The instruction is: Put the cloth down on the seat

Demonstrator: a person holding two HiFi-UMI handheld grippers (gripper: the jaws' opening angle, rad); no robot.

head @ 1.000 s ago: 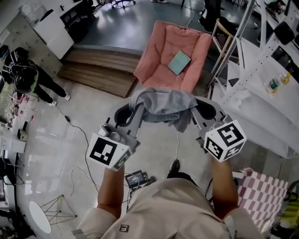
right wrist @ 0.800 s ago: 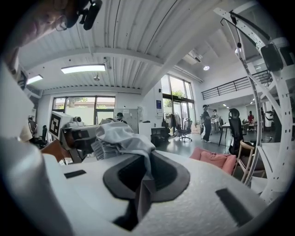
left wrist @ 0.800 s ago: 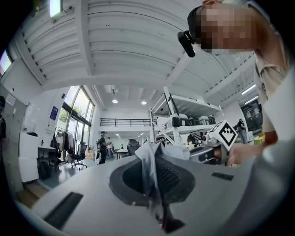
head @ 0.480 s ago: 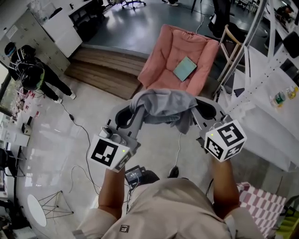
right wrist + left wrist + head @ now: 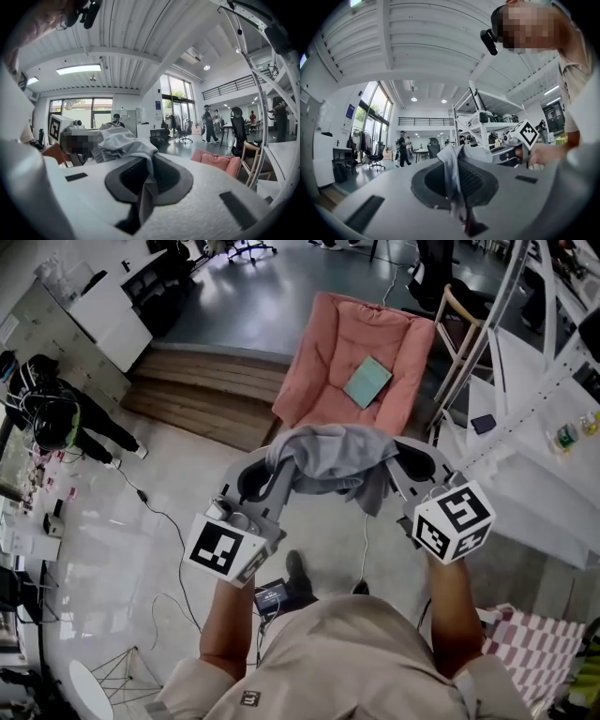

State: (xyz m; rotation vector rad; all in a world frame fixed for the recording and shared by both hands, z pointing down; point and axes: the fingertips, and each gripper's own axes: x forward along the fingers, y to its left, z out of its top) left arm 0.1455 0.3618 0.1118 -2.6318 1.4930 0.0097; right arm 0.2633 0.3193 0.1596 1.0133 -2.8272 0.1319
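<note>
A grey cloth hangs bunched between my two grippers, held up in front of me above the floor. My left gripper is shut on the cloth's left end, and cloth runs down between its jaws. My right gripper is shut on the right end, where a grey fold is pinched. Ahead stands a pink armchair with a teal book lying on its seat. The chair also shows low at the right in the right gripper view.
A wooden step platform lies left of the armchair. White shelving and a wooden chair stand at the right. Cables and a small device lie on the glossy floor by my feet. A person stands far left.
The armchair and floor have shifted slightly in view as I step. Both grippers keep their hold on the cloth in the same pose.
</note>
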